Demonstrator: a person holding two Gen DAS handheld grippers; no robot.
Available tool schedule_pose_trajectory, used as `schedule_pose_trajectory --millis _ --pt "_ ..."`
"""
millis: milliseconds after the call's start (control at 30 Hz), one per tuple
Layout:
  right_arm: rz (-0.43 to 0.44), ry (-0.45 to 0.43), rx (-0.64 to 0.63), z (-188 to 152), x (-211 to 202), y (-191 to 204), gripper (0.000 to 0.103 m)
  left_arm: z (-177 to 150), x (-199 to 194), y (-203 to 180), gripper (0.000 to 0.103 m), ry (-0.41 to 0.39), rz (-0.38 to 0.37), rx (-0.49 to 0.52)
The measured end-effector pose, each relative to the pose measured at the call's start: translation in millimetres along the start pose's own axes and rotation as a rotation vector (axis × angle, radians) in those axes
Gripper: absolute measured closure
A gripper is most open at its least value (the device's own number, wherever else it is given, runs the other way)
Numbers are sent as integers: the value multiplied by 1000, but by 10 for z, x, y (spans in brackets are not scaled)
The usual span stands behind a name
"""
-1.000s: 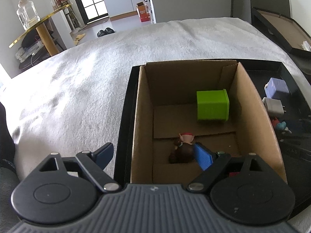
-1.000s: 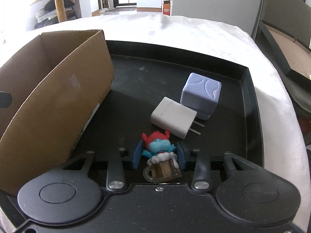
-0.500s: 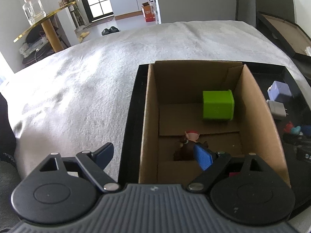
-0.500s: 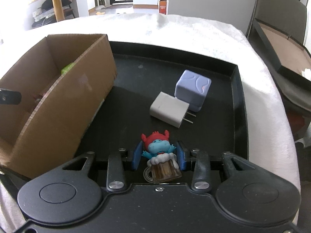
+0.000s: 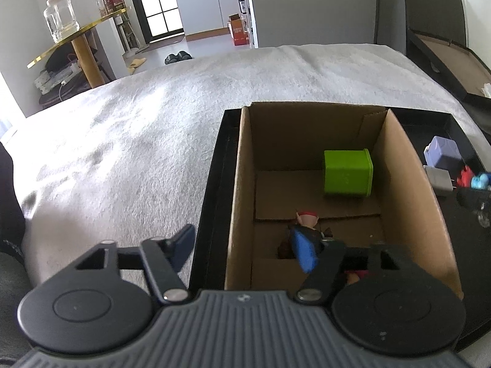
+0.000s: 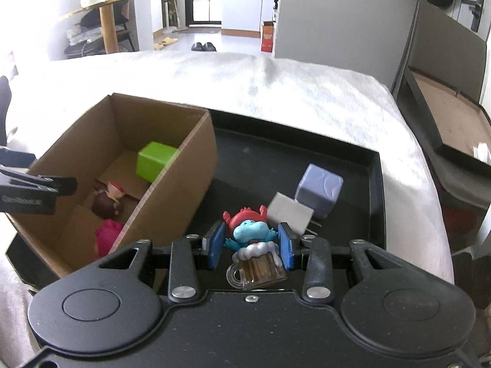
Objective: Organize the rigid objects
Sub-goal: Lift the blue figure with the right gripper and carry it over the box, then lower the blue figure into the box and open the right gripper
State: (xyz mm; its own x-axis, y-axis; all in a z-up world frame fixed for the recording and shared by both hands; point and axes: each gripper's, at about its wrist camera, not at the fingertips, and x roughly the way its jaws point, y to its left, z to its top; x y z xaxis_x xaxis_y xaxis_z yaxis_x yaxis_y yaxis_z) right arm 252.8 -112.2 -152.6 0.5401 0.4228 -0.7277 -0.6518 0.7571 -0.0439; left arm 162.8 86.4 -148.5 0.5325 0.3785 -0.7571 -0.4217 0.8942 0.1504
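Observation:
My right gripper (image 6: 251, 247) is shut on a blue figurine with a red hat and a beer mug (image 6: 253, 245), held above the black tray (image 6: 376, 190). The figurine also shows at the right edge of the left wrist view (image 5: 474, 179). A cardboard box (image 6: 187, 184) stands on the tray's left part and holds a green cube (image 6: 155, 161), a brown figurine (image 6: 107, 201) and a pink object (image 6: 107, 236). My left gripper (image 5: 245, 250) is open and straddles the box's (image 5: 242, 202) near left wall. The green cube (image 5: 348, 173) lies deep in the box.
A lilac cube (image 6: 319, 188) and a white charger plug (image 6: 290, 213) lie on the tray right of the box. The tray rests on a white fuzzy blanket (image 5: 138, 153). An open flat box (image 6: 445, 122) lies to the right. A gold side table (image 5: 76, 46) stands far left.
My right gripper has lifted the blue figurine off the tray and risen, so the box's inside now shows. My left gripper has drawn back and shifted a little left along the box.

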Motion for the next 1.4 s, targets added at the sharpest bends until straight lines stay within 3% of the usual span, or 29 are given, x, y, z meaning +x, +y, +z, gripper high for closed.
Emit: schedule_pose_trajectory --millis 767,1400 --pt "86 -98 -58 517 -257 515 66 -97 25 118 92 -24 -42 -23" --pt "97 -25 -156 492 21 959 66 -127 19 237 94 -36 -108 -78"
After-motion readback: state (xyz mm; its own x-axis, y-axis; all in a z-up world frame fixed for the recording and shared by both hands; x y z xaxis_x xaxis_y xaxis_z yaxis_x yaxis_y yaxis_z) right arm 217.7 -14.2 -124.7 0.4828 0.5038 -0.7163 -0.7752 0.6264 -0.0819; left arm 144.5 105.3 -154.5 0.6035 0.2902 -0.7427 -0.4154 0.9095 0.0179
